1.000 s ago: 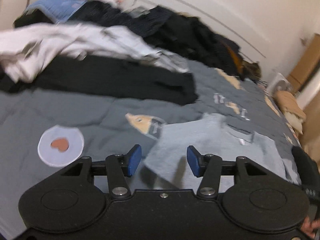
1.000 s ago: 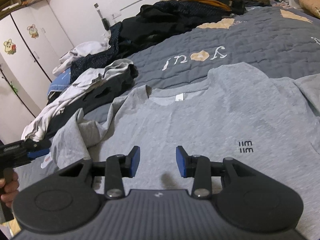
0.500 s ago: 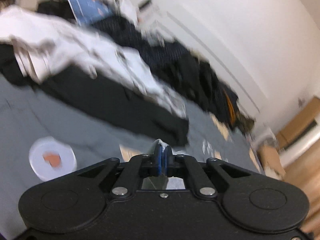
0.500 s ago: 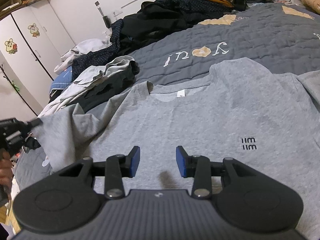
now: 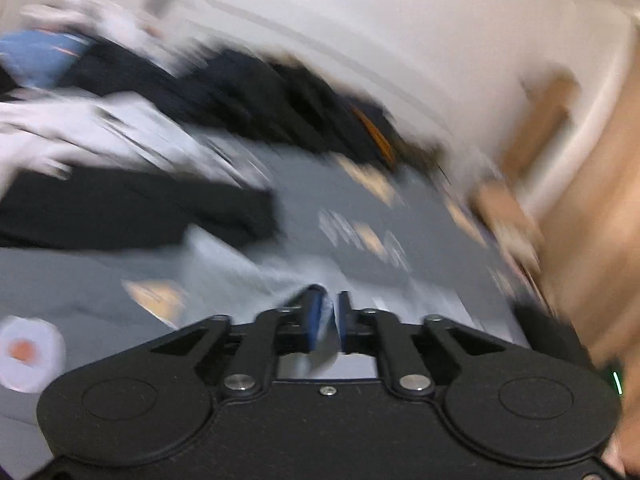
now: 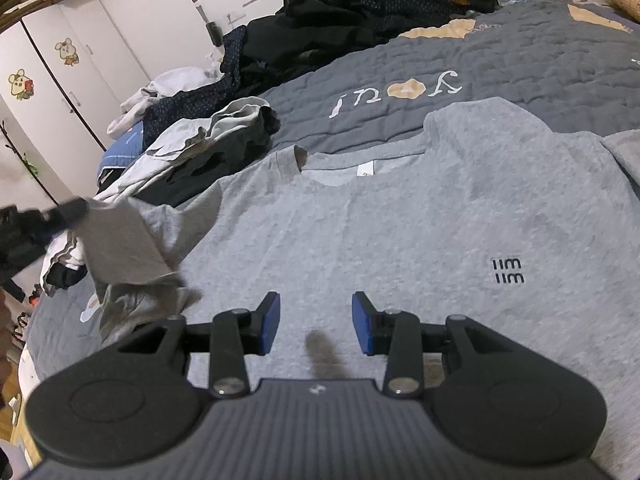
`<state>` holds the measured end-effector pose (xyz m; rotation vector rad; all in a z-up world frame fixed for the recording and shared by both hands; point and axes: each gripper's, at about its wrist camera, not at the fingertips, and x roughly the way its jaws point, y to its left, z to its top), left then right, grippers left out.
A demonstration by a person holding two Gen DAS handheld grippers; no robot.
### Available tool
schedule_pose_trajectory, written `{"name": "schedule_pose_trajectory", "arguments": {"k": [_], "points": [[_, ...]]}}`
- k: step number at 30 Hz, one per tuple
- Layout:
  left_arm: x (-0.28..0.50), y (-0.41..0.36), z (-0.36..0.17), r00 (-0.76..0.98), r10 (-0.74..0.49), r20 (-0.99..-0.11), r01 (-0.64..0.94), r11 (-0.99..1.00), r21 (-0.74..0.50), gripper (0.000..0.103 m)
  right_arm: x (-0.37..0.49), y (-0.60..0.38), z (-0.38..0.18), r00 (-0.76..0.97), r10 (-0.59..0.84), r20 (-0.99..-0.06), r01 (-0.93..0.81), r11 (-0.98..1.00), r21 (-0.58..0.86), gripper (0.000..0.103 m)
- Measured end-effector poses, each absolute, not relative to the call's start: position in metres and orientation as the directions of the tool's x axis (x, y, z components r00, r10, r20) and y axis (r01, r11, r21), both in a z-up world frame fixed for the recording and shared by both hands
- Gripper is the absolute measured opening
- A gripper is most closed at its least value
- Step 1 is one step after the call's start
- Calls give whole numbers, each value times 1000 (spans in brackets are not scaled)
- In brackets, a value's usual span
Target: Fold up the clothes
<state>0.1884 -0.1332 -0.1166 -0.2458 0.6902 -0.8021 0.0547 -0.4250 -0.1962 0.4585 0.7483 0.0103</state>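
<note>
Left wrist view was heavily motion-blurred. I saw my left gripper (image 5: 327, 318) with its blue pads (image 5: 313, 316) nearly together, pinching a fold of light grey fabric (image 5: 326, 312) between them. Beyond it lay the grey quilt (image 5: 80, 280) with tan patches and white lettering, too smeared to read. A white round patch with an orange heart (image 5: 28, 354) sat on the quilt at lower left. A black garment (image 5: 132, 212) stretched across the left, with white clothes (image 5: 100, 136) above it and a dark pile (image 5: 260, 104) further back against the white wall (image 5: 400, 20). Something blue (image 5: 36, 56) showed at upper left. A tan blur filled the right edge; couldn't tell what.
</note>
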Motion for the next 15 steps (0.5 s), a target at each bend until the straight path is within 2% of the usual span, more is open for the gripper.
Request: {"name": "schedule_pose_trajectory", "arguments": {"k": [3, 8, 10, 15], "points": [[176, -149, -118, 390, -786, -479, 674, 598, -433, 25, 54, -426, -195, 740, 170, -651, 148, 903, 403, 38], [179, -126, -116, 445, -768, -461, 636, 633, -441, 38, 54, -424, -189, 751, 187, -633, 113, 908, 402, 38], [177, -122, -114, 504, -706, -497, 623, 696, -357, 43, 57, -421, -184, 751, 203, -628, 88, 912, 401, 38], [164, -140, -134, 525, -604, -600, 679, 722, -132, 43, 73, -411, -165, 771, 224, -596, 27, 924, 382, 38]]}}
